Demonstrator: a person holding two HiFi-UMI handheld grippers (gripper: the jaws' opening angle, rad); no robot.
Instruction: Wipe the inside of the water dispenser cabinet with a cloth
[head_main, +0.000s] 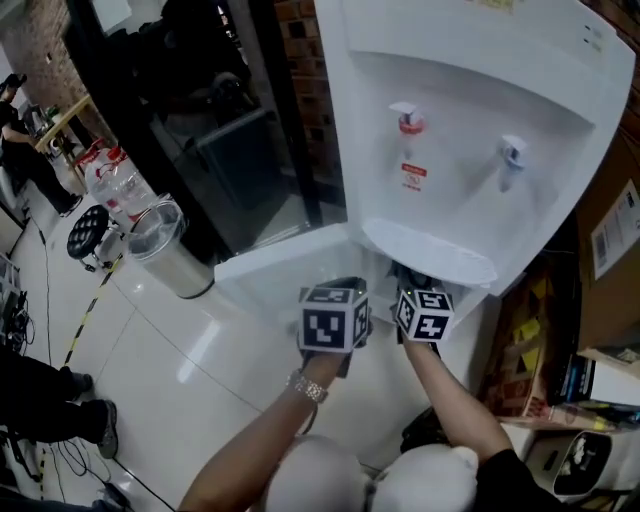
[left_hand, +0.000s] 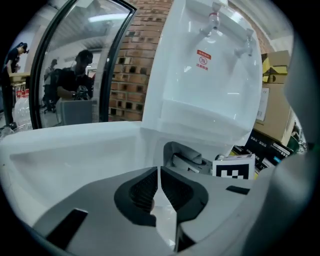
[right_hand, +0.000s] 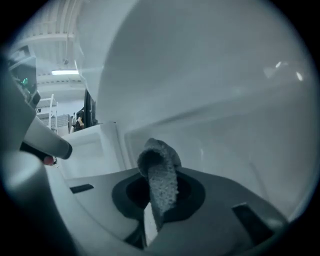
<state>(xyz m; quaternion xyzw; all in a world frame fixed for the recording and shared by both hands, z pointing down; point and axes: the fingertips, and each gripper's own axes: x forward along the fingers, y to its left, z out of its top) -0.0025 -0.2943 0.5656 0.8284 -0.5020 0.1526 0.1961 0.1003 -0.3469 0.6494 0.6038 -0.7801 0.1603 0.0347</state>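
Your right gripper (right_hand: 159, 200) is clamped on a grey cloth (right_hand: 161, 172), close to the white wall of the water dispenser cabinet (right_hand: 225, 125). Your left gripper (left_hand: 158, 192) is closed and empty, beside the open cabinet door (left_hand: 65, 150).

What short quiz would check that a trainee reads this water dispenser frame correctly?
1. True or false: the left gripper holds the cloth.
2. The right gripper jaws are: A) apart and empty; B) shut on the cloth; C) shut on a tap.
3. Fill in: in the head view, the red tap sits to the ___ of the blue tap.
Key: 1 false; 2 B; 3 left.
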